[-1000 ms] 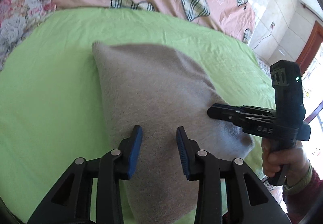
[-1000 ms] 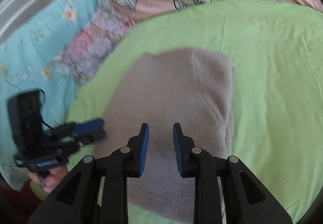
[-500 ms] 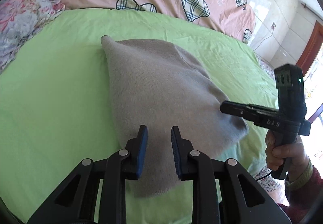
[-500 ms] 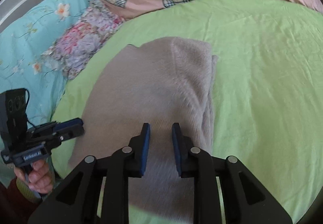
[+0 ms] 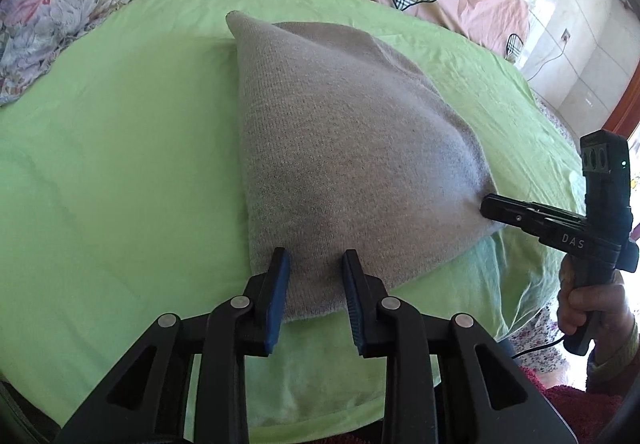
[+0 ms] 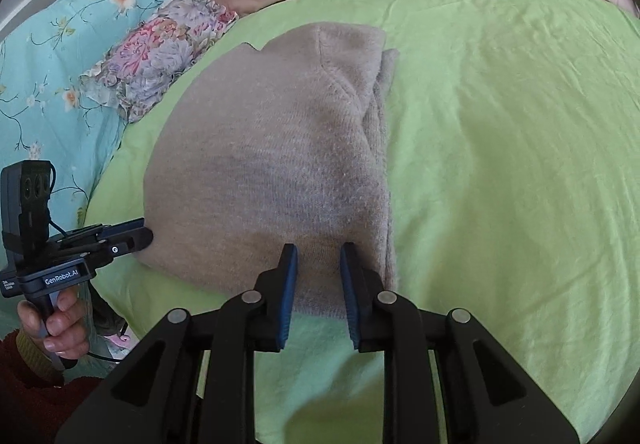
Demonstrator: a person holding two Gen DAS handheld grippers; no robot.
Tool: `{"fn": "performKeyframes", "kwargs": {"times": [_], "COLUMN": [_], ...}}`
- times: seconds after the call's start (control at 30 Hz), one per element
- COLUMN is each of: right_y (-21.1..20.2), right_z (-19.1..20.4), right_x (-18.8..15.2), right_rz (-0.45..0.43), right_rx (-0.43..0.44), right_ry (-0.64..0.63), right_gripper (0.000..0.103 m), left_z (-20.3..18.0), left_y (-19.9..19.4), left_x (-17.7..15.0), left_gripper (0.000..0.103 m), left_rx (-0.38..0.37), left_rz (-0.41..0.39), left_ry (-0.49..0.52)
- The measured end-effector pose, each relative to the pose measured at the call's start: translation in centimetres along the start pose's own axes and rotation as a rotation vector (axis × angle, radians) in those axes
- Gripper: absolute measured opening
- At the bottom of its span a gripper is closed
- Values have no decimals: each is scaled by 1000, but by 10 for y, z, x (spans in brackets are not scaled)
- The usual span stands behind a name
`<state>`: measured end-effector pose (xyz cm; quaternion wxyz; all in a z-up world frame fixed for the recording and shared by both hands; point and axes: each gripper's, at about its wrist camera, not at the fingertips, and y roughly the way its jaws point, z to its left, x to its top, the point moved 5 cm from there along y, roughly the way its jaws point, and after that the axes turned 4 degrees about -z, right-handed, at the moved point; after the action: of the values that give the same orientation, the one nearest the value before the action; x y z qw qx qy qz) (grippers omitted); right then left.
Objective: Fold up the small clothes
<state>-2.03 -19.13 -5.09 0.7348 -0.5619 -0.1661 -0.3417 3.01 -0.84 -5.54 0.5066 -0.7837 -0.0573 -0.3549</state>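
Right wrist view: at lower left, the left gripper (image 6: 146,235) meets the edge of the grey knit (image 6: 272,164), jaws having just widened slightly; its grip cannot be confirmed. The knit occupies frame centre on the green sheet (image 6: 500,164). At bottom centre, the right gripper (image 6: 319,276) stands narrowly parted, the knit's near hem between its pads.

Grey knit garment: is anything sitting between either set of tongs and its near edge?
Nothing visible. The left tongs and right tongs are both already at the grey knit garment, which lies on bare green sheet.
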Motion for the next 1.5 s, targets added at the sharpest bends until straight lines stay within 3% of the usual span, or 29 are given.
{"fn": "performKeyframes", "kwargs": {"times": [0.13, 0.3, 0.53, 0.8, 1.13, 1.5], "right_y": [-15, -38, -47, -51, -43, -20], "right_z": [2, 17, 51, 67, 67, 63], "right_x": [-5, -9, -20, -39, -17, 4], "right_rz": [15, -6, -3, 28, -10, 31], "right_rx": [-25, -28, -41, -57, -87, -72], "right_ry": [7, -4, -79, -124, -123, -104], "right_gripper": [25, 48, 61, 79, 86, 87], "left_z": [3, 2, -12, -9, -6, -6], "left_y": [-14, -31, -42, -56, -49, -27], "left_x": [-2, -10, -19, -32, -9, 17], "left_gripper": [54, 59, 78, 83, 89, 90], "left_rx": [50, 122, 238, 301, 371, 436], "left_rz": [3, 0, -6, -11, -46, 8], "left_ry": [-17, -33, 38, 78, 100, 122]}}
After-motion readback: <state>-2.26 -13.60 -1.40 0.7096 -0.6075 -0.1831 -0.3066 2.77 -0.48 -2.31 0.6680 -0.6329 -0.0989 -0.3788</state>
